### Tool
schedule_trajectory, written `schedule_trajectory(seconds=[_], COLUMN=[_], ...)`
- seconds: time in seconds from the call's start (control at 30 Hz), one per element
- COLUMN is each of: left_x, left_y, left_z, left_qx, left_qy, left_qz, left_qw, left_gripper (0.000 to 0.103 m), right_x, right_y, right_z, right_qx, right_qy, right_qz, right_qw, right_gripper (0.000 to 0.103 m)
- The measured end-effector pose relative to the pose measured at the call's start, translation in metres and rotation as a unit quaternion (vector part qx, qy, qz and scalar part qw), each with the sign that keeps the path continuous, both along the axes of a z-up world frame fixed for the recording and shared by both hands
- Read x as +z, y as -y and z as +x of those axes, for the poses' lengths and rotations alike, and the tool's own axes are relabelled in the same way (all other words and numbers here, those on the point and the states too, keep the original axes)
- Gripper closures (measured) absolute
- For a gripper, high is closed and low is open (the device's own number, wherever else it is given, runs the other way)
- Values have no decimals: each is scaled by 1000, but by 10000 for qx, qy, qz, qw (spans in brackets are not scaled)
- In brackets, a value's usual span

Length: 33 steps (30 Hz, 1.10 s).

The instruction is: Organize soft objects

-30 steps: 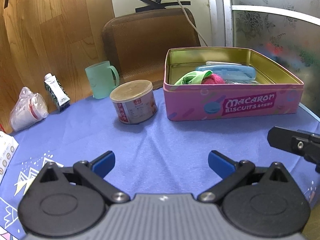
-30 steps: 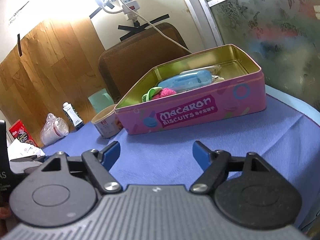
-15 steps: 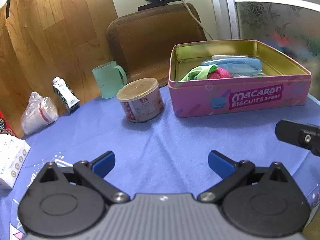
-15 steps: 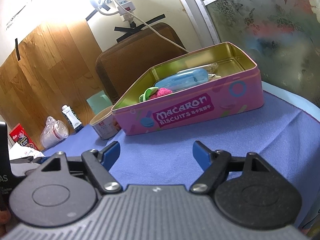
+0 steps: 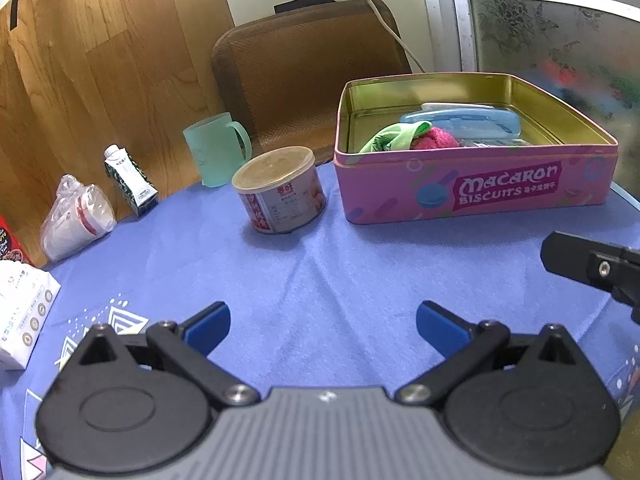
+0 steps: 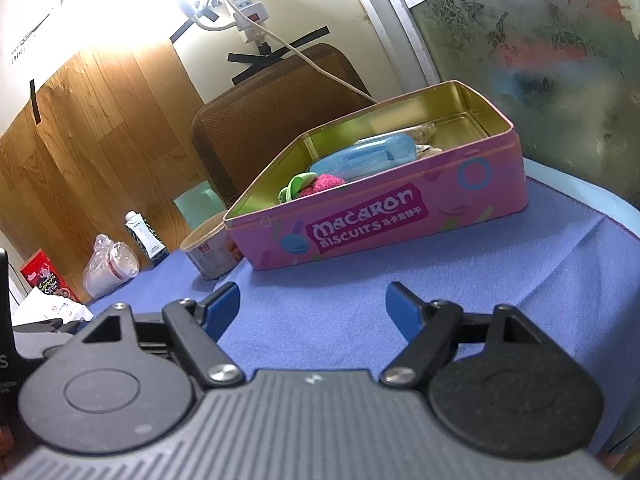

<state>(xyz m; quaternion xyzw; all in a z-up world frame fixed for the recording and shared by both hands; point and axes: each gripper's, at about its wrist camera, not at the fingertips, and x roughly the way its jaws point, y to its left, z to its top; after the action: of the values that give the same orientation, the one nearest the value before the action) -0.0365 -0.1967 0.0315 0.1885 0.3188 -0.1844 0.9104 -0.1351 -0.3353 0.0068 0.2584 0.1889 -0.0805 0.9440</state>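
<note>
A pink Macaron Biscuits tin [image 5: 480, 190] stands open on the blue tablecloth, also in the right wrist view [image 6: 400, 216]. Inside lie a pink fuzzy soft item [image 5: 438, 138] with a green piece [image 5: 390, 138] and a blue packet [image 5: 464, 120]; they also show in the right wrist view as the pink item [image 6: 326, 182] and blue packet [image 6: 368, 156]. My left gripper [image 5: 322, 326] is open and empty, low over the cloth, well short of the tin. My right gripper [image 6: 312, 306] is open and empty, in front of the tin.
A round can [image 5: 280, 196] stands left of the tin, a green mug [image 5: 216, 150] behind it. A small milk carton [image 5: 130, 180], a bagged cup [image 5: 76, 220] and a white box [image 5: 22, 312] line the left edge. A brown chair back [image 5: 308, 72] is behind the table.
Both grippers have drawn back from the tin and lifted a little; the tin looks smaller and more of the left table edge shows. Both stay open.
</note>
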Motion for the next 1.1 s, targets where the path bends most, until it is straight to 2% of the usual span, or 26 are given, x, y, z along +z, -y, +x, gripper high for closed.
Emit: schedule_trajectory(seconds=[0.5,1.1], left_x=[-3,-13], left_y=[4,10], left_z=[0,1], left_qx=[-13,-109], left_qy=[-75,-362], left_qz=[66,118], left_qw=[9999,9992], left_gripper=[0,0], right_x=[0,-7], right_y=[1,6], right_z=[0,4], right_qx=[8,35], right_qy=[-2,-62], right_qz=[35,140], right_qw=[10000,9999], right_gripper=[21,21])
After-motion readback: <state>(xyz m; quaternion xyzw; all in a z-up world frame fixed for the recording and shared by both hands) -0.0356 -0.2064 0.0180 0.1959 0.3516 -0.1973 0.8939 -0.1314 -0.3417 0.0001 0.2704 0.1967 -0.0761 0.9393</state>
